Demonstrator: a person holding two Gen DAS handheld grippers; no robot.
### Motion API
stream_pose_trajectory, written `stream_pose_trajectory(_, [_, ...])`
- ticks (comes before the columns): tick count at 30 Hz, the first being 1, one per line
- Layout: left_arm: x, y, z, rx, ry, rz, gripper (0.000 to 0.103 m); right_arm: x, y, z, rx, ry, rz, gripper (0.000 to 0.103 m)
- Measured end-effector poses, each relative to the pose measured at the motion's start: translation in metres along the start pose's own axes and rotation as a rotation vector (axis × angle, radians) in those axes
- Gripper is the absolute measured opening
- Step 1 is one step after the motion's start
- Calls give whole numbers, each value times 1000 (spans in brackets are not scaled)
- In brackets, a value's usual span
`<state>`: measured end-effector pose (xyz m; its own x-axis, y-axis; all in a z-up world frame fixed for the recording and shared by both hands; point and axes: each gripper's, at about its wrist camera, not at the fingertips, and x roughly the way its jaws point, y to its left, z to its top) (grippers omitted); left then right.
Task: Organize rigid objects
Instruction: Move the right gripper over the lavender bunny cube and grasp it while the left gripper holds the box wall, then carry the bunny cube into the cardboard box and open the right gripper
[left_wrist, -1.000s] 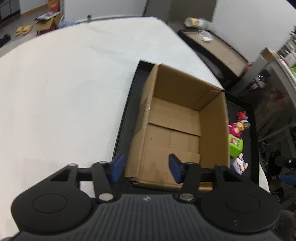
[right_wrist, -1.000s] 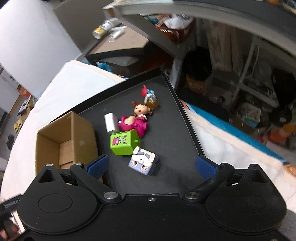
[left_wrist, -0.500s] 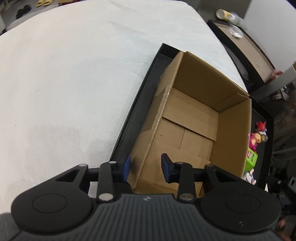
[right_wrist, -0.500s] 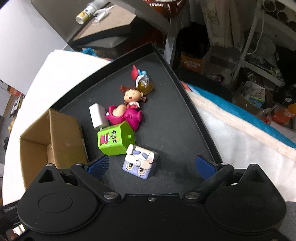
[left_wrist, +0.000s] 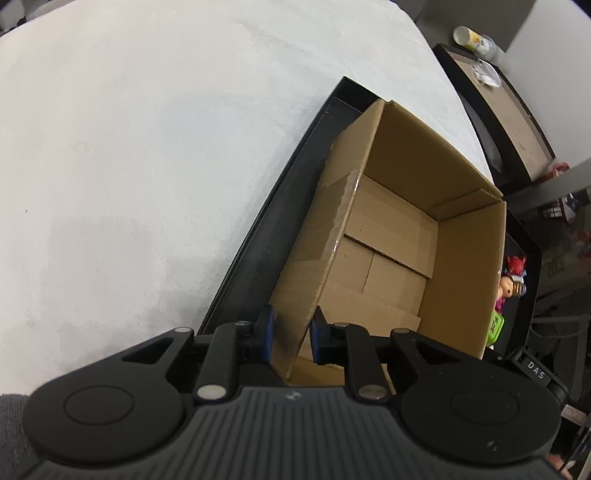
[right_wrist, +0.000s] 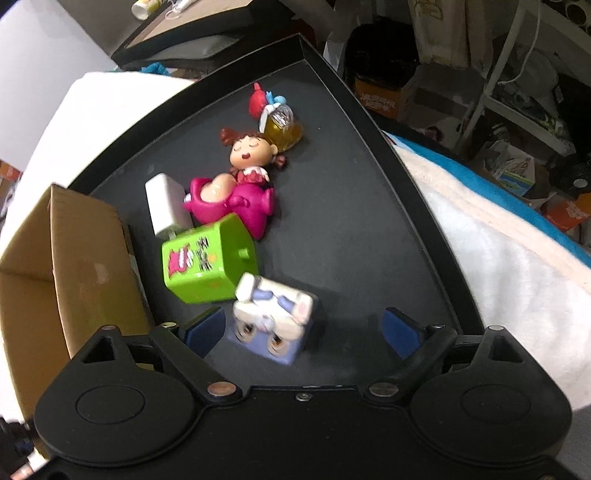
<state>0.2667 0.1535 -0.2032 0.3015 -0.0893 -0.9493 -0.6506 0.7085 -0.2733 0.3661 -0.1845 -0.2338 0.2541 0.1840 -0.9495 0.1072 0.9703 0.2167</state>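
Observation:
An open cardboard box (left_wrist: 391, 229) stands at the left end of a black tray (left_wrist: 258, 236). My left gripper (left_wrist: 291, 334) is shut on the box's near corner wall, one pad inside and one outside. In the right wrist view, the tray (right_wrist: 351, 206) holds a blue-and-white block toy (right_wrist: 273, 317), a green box toy (right_wrist: 207, 258), a doll in pink (right_wrist: 236, 192), a white block (right_wrist: 164, 206) and a small amber bottle (right_wrist: 282, 125). My right gripper (right_wrist: 303, 331) hangs over the blue-and-white toy, its jaws closing. The toy lies between the fingers, and neither pad presses on it.
The tray rests on a white blanket (left_wrist: 147, 147) that continues on the right (right_wrist: 498, 258). A dark side table (left_wrist: 509, 122) with a bottle stands beyond it. Cluttered shelves and boxes (right_wrist: 517, 92) fill the far right. The box's wall (right_wrist: 74, 258) is close to my right gripper's left finger.
The left jaws have closed onto the box's near wall. The right gripper has sunk toward the toys and narrowed a little, with the blue-and-white toy now between its fingers.

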Motion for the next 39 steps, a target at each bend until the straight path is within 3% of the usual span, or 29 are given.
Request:
stream_pose_trajectory(1, [0, -1, 0, -4, -2, 3, 18, 5, 1, 1, 5, 13, -17, 88])
stream_pose_trajectory(3, [0, -3, 0, 15, -6, 9, 18, 12, 0, 2, 23, 34, -7, 71])
stream_pose_trajectory(4, [-2, -2, -2, 21, -7, 5, 18, 14, 0, 1, 26, 47, 7, 50])
stream_pose_trajectory(5, [-2, -1, -2, 26, -5, -1, 18, 15, 2, 0, 19, 52, -15, 45])
stream_pose_trajectory(7, [-6, 6, -3, 24, -7, -12, 18, 12, 6, -3, -9, 42, -44, 44])
stream_pose_trajectory(25, [-13, 7, -6, 191, -44, -87, 17, -62, 24, -17, -41, -83, -7, 43])
stream_pose_trajectory(30, [-13, 15, -8, 221, -49, -161, 17, -82, 39, -17, -54, -124, 16, 43])
stream_pose_trajectory(39, [-13, 19, -11, 235, -79, -185, 17, -100, 79, -21, -125, -171, 45, 43])
